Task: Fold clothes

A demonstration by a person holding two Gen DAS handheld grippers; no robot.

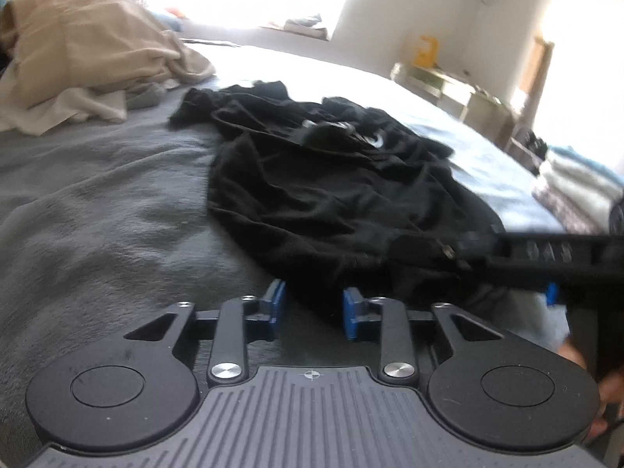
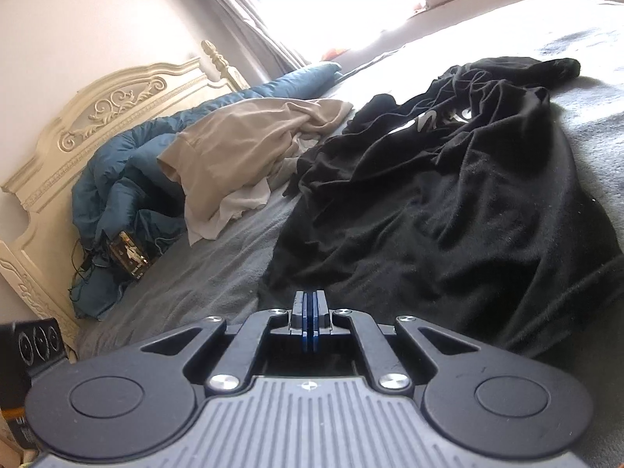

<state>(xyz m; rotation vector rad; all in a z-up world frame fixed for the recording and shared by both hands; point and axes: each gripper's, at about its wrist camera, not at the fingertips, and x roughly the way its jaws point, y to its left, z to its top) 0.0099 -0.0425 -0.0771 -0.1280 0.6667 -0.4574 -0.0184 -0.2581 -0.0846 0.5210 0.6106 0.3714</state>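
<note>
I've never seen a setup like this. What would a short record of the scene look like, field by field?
surface: grey blanket-covered bed
main garment: crumpled black T-shirt with white print, lying unfolded
other laundry: beige cloth heap, beside a blue quilt
backdrop: cream carved headboard
left claw: blue pads apart, the shirt's near hem between them, not pressed
right claw: pads together at the shirt's near edge; whether cloth is pinched cannot be told
folding: not yet begun
</note>
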